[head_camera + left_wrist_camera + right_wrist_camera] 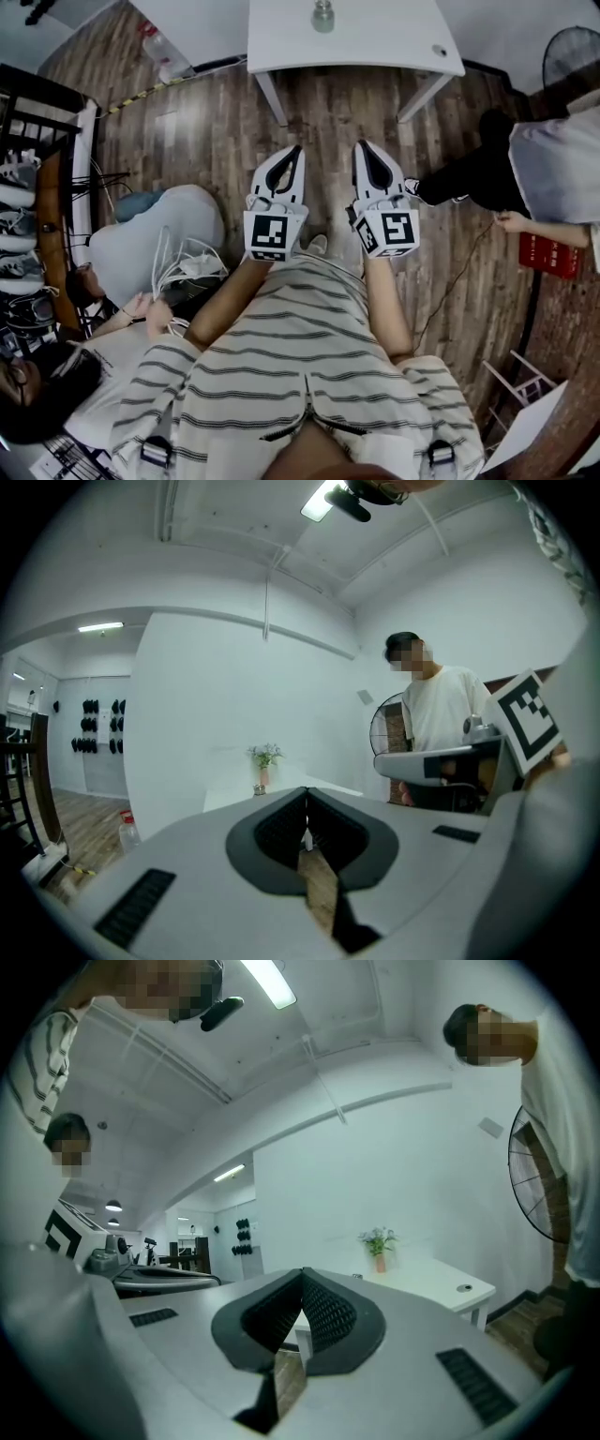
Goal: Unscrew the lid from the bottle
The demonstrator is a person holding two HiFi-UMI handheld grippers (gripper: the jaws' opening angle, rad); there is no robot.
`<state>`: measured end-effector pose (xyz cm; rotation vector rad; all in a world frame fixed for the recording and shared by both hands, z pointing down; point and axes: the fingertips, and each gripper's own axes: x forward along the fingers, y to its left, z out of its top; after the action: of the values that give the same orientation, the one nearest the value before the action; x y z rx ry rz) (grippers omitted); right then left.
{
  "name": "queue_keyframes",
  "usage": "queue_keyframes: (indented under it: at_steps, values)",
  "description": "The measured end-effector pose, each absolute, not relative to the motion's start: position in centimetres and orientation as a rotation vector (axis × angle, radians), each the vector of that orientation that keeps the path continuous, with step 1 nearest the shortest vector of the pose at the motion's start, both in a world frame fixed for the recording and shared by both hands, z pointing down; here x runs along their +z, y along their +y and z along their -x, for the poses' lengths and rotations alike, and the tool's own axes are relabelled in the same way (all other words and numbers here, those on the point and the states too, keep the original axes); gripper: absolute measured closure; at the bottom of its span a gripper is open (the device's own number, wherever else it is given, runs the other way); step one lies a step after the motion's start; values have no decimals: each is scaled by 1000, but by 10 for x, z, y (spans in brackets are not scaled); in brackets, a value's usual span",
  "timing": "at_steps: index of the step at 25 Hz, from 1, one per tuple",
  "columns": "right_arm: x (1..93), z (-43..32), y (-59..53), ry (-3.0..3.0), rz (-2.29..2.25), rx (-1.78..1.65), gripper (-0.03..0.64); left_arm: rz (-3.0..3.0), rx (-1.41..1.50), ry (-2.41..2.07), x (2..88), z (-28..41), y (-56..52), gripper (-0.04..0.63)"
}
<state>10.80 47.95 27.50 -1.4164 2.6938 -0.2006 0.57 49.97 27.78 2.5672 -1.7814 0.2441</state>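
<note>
Jaws closed, empty: left gripper [297, 150], right gripper [362, 145]; small greyish bottle [322, 16] upright on table [384, 47].

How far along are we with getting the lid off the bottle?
Nothing looks done yet. The bottle stands on the white table, well ahead of both grippers. In hand: nothing. The left gripper and right gripper are shut and empty, held over the floor. Left to do: approach, hold the bottle, twist it open.
</note>
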Motion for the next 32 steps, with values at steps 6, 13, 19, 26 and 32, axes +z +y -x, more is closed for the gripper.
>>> queue_keyframes:
  at_steps: [6,13,19,26,32]
  values:
    - [284,-104,446,2720,1424,-205,611,-2548,240,-1760,291,-4,463,597]
    - [295,-91,370,2739,1437,-232,611,-2541,253,-1729,303,6,384,597]
    - [284,-70,286,2733,1472,-242,611,-2565,268,-1680,291,25,294,597]
    - [272,-39,186,2711,1531,-245,611,-2634,284,-1583,281,43,188,597]
    - [275,-24,117,2695,1577,-272,611,-2669,315,-1521,286,54,120,597]
